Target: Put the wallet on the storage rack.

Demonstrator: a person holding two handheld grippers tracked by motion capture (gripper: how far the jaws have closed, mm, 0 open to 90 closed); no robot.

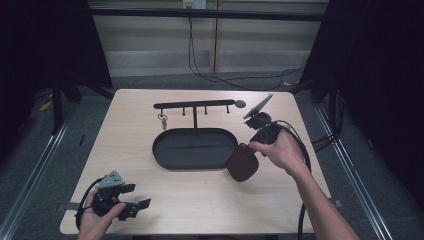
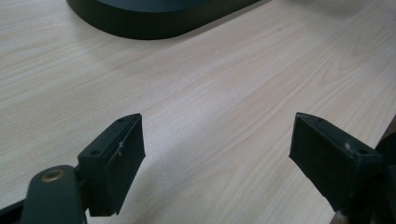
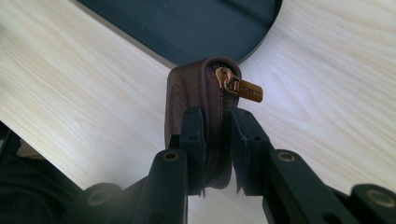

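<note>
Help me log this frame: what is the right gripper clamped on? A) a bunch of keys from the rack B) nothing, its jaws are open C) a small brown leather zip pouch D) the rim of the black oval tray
C: in the right gripper view the right gripper has both black jaws pressed on the small brown leather zip pouch, its brass zip pull on top, near the black oval tray.

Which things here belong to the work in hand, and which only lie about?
In use:
- brown zip pouch, clamped by right gripper
- oval black tray, beside the pouch

Lying about:
- key hook rack
- keys on it
- left gripper, open
</note>
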